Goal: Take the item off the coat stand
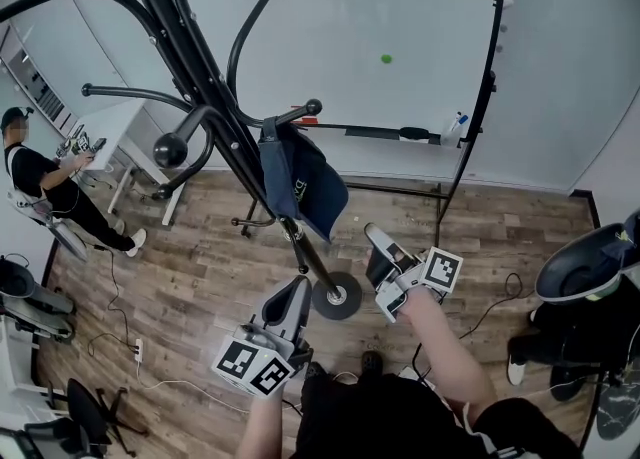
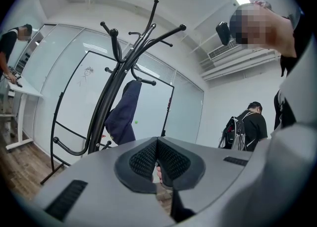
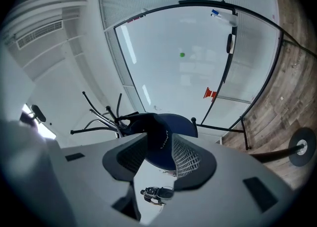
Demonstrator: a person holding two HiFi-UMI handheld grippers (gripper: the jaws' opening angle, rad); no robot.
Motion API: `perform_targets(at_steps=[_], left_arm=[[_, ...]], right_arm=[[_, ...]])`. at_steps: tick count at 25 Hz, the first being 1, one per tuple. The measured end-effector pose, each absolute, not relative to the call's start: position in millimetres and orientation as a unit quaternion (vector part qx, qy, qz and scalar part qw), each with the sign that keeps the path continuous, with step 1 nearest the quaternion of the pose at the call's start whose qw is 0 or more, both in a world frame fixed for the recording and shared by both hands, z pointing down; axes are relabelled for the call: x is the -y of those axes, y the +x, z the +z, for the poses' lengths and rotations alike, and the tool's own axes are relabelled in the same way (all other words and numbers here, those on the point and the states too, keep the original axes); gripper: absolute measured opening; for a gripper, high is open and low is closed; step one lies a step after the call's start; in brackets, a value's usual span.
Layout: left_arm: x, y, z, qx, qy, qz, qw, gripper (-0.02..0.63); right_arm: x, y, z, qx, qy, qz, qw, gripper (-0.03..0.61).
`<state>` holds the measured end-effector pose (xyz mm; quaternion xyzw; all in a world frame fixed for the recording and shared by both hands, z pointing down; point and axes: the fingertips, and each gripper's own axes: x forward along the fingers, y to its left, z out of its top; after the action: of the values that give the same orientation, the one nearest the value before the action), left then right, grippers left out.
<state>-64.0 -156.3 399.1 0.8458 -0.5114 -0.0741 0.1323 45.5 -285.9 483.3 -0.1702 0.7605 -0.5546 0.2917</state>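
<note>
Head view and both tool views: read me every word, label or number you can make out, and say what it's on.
Nothing is readable in any view.
Navy item hanging on the coat stand: small white print, too small to read.
Whiteboard: faint marks only, with no legible words.

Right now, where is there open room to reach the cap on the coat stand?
Open air right of the cap, between it and the whiteboard frame. Crowded on its left: the stand's pole and curved hooks.
</note>
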Motion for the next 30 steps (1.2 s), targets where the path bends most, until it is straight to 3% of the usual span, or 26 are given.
perform_targets(at_steps=[7,21,30], left_arm=[[150.5,-80.2,404.9,0.51,0.845,-0.071,0.142,0.014],[147.8,-120.9,383.8,0.429,0.89,-0.081,0.132,0.014],[131.5,-134.6,371.4,0.364,0.917,-0.101,0.127,0.014]], right_arm=[[272.5,49.0,450.3,-0.769,-0.194,-0.524,0.312,0.144],[212.1,28.8,386.5,-0.829,-0.343,-0.341,0.28,0.124],[150.9,5.7,344.5,-0.865,-0.45,-0.139,0.173,0.11]])
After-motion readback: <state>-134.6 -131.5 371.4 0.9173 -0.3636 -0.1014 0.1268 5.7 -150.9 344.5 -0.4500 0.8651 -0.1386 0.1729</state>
